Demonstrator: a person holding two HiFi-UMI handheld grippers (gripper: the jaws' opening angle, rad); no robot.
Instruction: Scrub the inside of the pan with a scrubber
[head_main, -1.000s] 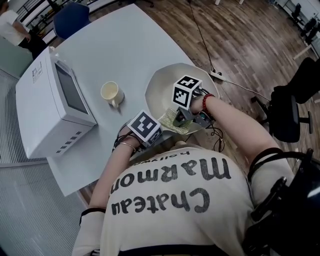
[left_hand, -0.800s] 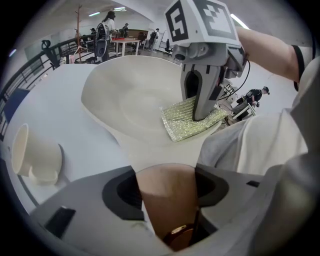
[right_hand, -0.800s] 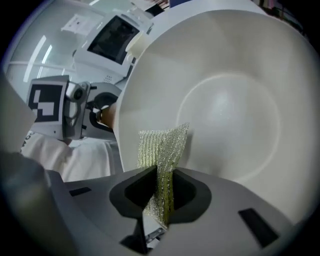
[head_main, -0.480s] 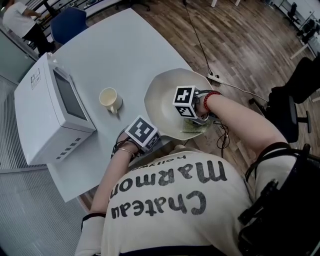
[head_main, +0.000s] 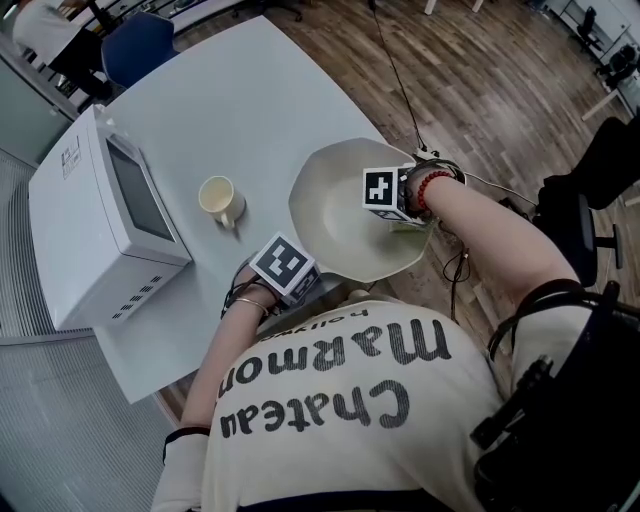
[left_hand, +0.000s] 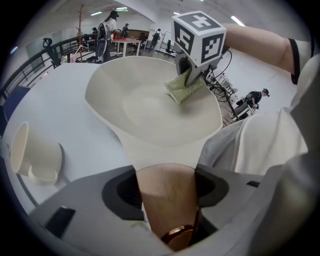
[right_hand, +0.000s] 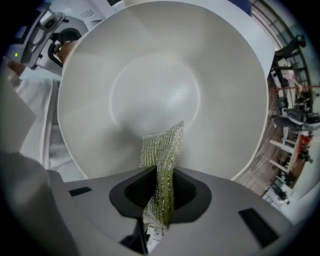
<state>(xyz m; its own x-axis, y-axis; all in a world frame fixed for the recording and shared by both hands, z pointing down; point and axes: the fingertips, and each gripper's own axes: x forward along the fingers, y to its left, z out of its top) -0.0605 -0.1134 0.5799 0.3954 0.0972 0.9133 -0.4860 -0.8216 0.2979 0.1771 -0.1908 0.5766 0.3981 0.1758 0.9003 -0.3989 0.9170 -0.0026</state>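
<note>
A person seated at a pale desk (head_main: 250, 110) works a cream, wide-walled pan (head_main: 335, 225) with a gripper in each hand. The left gripper (left_hand: 167, 187) has its jaws clamped round the pan's tan handle (left_hand: 165, 212), pinning the pan to the desk near its edge. The right gripper (right_hand: 160, 192) has its jaws clenched on a folded green mesh scrubber (right_hand: 162, 147). The scrubber's free end lies against the sloping inner wall on the pan's right side, just short of the flat bottom. A cup (head_main: 220, 198) and a white boxy appliance (head_main: 100, 220) stand well apart to the left.

The step in hand looks like scrubbing the wall. To do it well, the scrubber should probably be pressed flatter and swept in overlapping strokes round the wall and then across the bottom. The left grip should hold firm so the pan neither slides nor tips.
</note>
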